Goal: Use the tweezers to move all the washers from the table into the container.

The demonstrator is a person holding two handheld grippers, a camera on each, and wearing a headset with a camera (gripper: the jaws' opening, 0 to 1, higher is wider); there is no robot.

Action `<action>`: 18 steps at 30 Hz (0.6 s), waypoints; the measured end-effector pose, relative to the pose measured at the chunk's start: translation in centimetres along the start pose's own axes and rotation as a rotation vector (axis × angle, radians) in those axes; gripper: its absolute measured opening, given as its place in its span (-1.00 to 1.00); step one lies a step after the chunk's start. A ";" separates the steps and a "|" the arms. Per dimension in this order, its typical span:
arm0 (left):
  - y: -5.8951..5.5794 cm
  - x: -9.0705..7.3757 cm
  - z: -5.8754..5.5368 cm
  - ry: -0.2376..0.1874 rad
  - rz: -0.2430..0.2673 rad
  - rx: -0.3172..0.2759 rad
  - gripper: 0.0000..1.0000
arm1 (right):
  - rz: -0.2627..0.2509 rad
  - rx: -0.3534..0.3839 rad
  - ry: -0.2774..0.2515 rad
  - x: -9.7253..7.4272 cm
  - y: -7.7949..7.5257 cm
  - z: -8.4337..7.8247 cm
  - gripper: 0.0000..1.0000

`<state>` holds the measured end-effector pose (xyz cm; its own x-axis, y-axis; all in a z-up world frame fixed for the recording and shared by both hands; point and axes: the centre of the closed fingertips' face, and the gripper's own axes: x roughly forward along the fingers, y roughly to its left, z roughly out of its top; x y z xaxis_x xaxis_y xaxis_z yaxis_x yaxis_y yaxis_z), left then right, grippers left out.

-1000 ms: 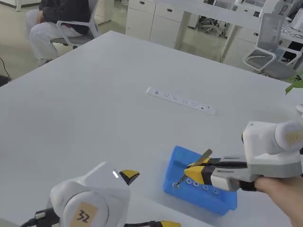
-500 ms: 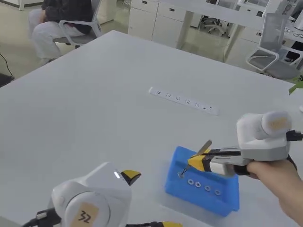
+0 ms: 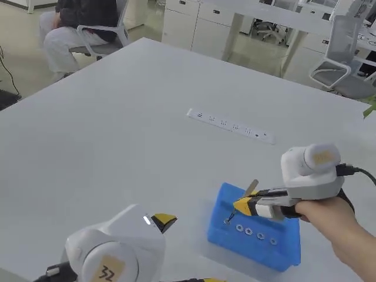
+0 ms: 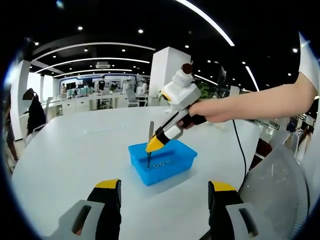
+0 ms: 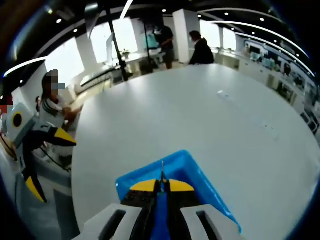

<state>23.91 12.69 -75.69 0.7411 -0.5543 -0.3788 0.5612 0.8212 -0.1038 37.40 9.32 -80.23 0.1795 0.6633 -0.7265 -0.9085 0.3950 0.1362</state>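
The broad white desk took up most of the room before me, with a seated person past its far left corner. A bare forearm reached in from the right. The right hand was wrapped around the body of the right claw, aiming it leftward and a little downward over the blue plastic container. That container sat close to the holder's side of the desk. The left claw was held low in front of it, well apart, its two yellow-tipped jaws spread wide with nothing between them.

The left claw view gave the side look: the arm stretched across from the right, the right claw tilted down toward the container. The right claw view looked along its own jaws, which stood narrow, pinched on the thin grey metal tweezers. The other claw appeared at that view's left edge. In the head view a long white power strip lay farther out on the desk, well apart from the container.

The tweezers pointed steeply down, their tip inside the container near one end. Four small metal washers lay in a row on the container's floor, beside the tip. Whether the tip held a washer I could not tell.
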 end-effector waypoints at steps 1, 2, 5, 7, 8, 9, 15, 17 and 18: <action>0.0 0.0 0.0 0.001 0.000 0.002 0.42 | 0.001 -0.001 0.004 0.1 0.0 -0.1 -0.93; 0.0 0.0 0.0 0.001 0.000 0.001 0.42 | -0.001 -0.001 0.005 0.1 0.0 -0.1 -0.93; 0.0 0.0 0.0 -0.001 0.000 -0.003 0.42 | 0.001 -0.002 0.011 0.4 -0.3 -0.3 -0.93; 0.0 0.0 0.0 -0.001 0.001 -0.004 0.42 | -0.003 -0.012 0.017 0.4 -0.2 -0.4 -0.93; 0.1 0.0 0.0 -0.001 0.002 -0.004 0.42 | -0.007 -0.019 0.022 0.5 -0.3 -0.5 -0.93; 0.1 0.0 0.0 -0.001 0.002 -0.004 0.42 | -0.010 -0.023 0.024 0.5 -0.5 -0.6 -0.93; 0.1 0.0 0.3 -0.015 0.000 -0.015 0.40 | -0.026 -0.059 0.036 0.5 -1.2 -0.9 -0.93; -0.1 -0.1 0.5 -0.028 -0.019 -0.035 0.37 | -0.035 -0.080 0.037 0.5 -1.5 -1.0 -0.92; -0.4 -0.1 0.6 -0.035 -0.040 -0.048 0.35 | -0.036 -0.082 0.035 0.5 -1.5 -1.0 -0.92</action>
<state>23.84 12.31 -75.03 0.7316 -0.5903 -0.3411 0.5726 0.8036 -0.1625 38.51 8.40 -81.46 0.2005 0.6262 -0.7534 -0.9299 0.3637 0.0549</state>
